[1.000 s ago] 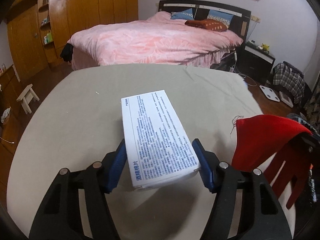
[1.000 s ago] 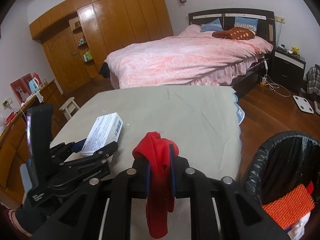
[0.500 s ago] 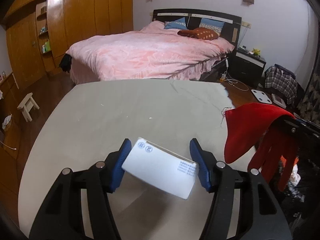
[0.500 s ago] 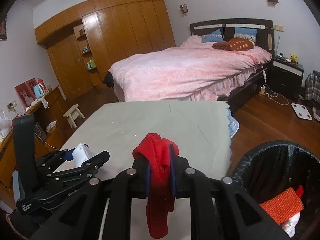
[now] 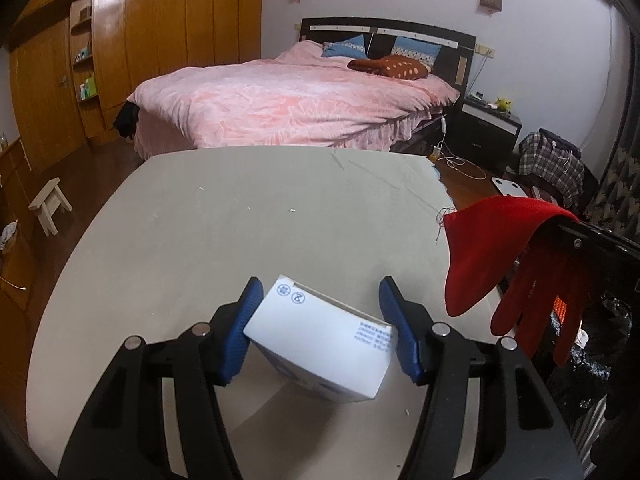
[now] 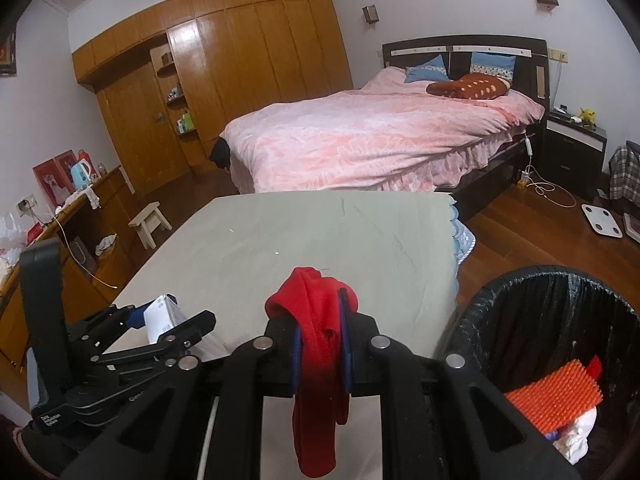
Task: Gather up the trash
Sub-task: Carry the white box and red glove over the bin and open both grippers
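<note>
Left wrist view showing the left gripper (image 5: 322,326) clamping a white box (image 5: 320,342) between its blue pads (image 5: 242,326), the box tilted with one corner dipping toward the grey table (image 5: 240,208) and apparently lifted clear of it, though contact underneath not quite readable from here. Carrying both items to the black-lined trash bin (image 6: 480,320) standing off the table's right edge, probably the step in hand. Doing it well: keeping the squeeze on the box steady, since skewed in the jaws and likely to rotate or slip if pressure eases; bringing it fully over the bin's mouth before letting go, not just over the rim; moving the right side first or keeping the two tools well apart so as not to collide. Right wrist view showing the right gripper (image 6: 322,344) pinching a red glove (image 6: 316,364) tightly, jaws nearly closed on the fabric, glove fingers dangling below and a fold bunched above. Glove hanging just left of the bin's opening, near its rim; box sitting further left, between the left pads, over the near part of the table. Already lying inside the bin: an orange bristly item (image 6: 554,394) and some white crumpled waste (image 6: 576,436).
</note>
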A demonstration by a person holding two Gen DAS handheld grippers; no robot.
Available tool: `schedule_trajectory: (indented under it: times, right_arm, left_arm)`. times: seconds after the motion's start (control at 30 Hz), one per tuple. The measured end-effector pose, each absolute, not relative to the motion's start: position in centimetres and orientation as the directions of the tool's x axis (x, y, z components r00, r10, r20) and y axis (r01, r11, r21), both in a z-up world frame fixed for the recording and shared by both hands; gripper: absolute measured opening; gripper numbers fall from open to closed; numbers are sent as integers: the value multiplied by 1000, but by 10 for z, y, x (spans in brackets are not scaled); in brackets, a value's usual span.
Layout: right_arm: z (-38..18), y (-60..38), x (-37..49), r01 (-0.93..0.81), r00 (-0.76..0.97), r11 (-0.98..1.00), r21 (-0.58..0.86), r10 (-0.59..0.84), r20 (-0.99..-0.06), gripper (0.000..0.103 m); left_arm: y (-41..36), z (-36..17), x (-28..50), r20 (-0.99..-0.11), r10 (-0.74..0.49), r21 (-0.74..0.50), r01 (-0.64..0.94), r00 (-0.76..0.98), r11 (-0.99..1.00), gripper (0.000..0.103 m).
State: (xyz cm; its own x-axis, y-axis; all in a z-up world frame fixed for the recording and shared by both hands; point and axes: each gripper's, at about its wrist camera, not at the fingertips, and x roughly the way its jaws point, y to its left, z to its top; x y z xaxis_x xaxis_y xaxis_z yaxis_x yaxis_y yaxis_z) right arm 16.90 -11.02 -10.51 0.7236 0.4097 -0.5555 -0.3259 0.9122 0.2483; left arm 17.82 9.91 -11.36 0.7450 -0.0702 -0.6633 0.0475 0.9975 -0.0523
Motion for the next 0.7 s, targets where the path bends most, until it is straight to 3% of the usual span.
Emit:
schedule_trajectory:
  times: [0.7]
  right_arm:
    - [-56,-173,154,-255,803,942,219,332,-495,15]
  left_arm:
    - [44,-47,175,-565,-169,-54,169,807,984,58]
